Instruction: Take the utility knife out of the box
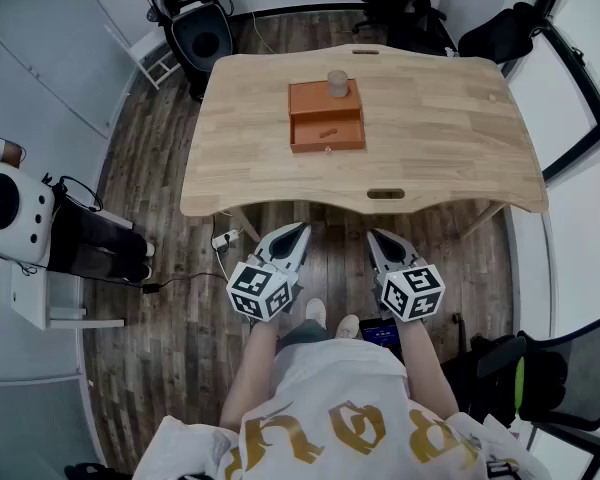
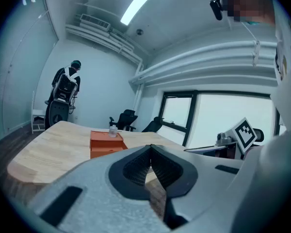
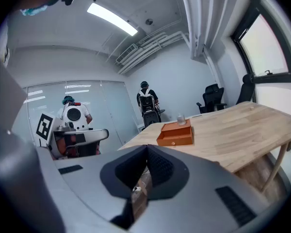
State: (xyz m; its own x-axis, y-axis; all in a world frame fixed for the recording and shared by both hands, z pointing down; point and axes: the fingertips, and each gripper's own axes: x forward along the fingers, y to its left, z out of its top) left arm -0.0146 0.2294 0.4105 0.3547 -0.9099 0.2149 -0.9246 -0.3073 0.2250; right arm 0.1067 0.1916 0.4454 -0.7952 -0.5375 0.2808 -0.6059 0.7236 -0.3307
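An orange box (image 1: 326, 116) sits in the middle of the wooden table (image 1: 450, 138), and its drawer is pulled out toward me. A small orange item, likely the utility knife (image 1: 327, 133), lies in the drawer. A small clear jar (image 1: 338, 82) stands on the box top. My left gripper (image 1: 302, 228) and right gripper (image 1: 373, 234) hang side by side over the floor, short of the table's near edge, both shut and empty. The box also shows far ahead in the left gripper view (image 2: 105, 143) and the right gripper view (image 3: 175, 134).
A white machine (image 1: 10, 203) stands on the floor at the left, with cables beside it. A black office chair (image 1: 540, 368) is at my right; more chairs and black equipment (image 1: 202, 33) stand beyond the table. The table's near edge has a slot (image 1: 385, 194).
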